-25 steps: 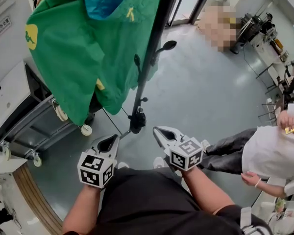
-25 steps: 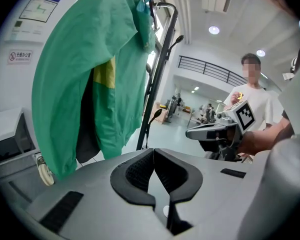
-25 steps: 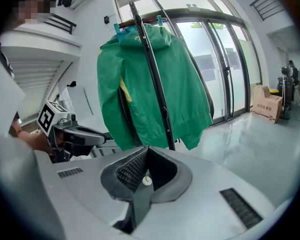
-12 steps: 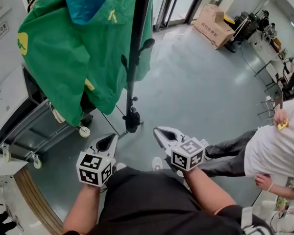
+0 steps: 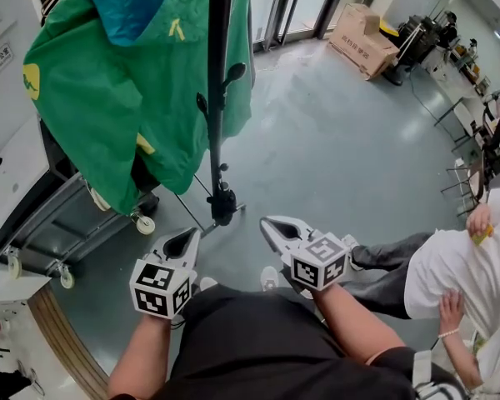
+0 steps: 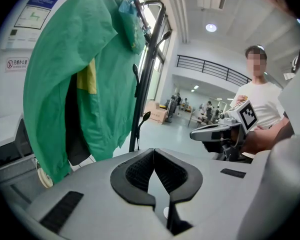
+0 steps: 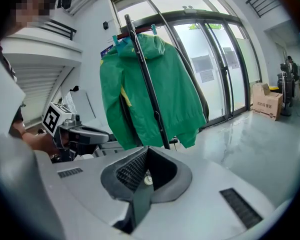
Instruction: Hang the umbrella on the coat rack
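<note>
I saw 1 coat rack (image 5: 215,98) and 1 green jacket (image 5: 100,98) beyond the jaws; left gripper (image 5: 187,238) and right gripper (image 5: 271,226) tilted down, both closed empty.

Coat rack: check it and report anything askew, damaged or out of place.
Nothing looks broken or spilled. The coat rack stands upright, and the green jacket hangs on its left side in the head view. The left claw and the right claw are shut and empty. I can make out no umbrella.
</note>
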Available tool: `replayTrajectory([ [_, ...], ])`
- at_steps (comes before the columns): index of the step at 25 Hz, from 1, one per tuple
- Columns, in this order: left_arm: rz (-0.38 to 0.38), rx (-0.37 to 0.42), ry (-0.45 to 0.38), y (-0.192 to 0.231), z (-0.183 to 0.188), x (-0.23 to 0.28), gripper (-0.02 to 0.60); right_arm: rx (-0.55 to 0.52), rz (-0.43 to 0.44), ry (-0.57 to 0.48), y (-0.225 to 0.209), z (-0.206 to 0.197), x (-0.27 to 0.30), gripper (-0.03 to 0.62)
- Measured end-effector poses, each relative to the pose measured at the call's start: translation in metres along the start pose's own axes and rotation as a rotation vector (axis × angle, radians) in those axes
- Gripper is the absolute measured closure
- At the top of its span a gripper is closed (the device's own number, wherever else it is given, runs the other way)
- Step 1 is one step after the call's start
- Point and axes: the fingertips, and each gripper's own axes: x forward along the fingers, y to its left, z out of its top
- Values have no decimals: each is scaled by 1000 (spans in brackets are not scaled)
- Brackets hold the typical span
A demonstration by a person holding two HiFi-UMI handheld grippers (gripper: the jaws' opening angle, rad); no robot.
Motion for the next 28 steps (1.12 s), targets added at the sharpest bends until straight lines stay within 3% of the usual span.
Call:
replayTrajectory([
  [28, 2, -14, 11, 4, 3, 9, 566, 18, 17, 13, -8, 1, 10, 583],
])
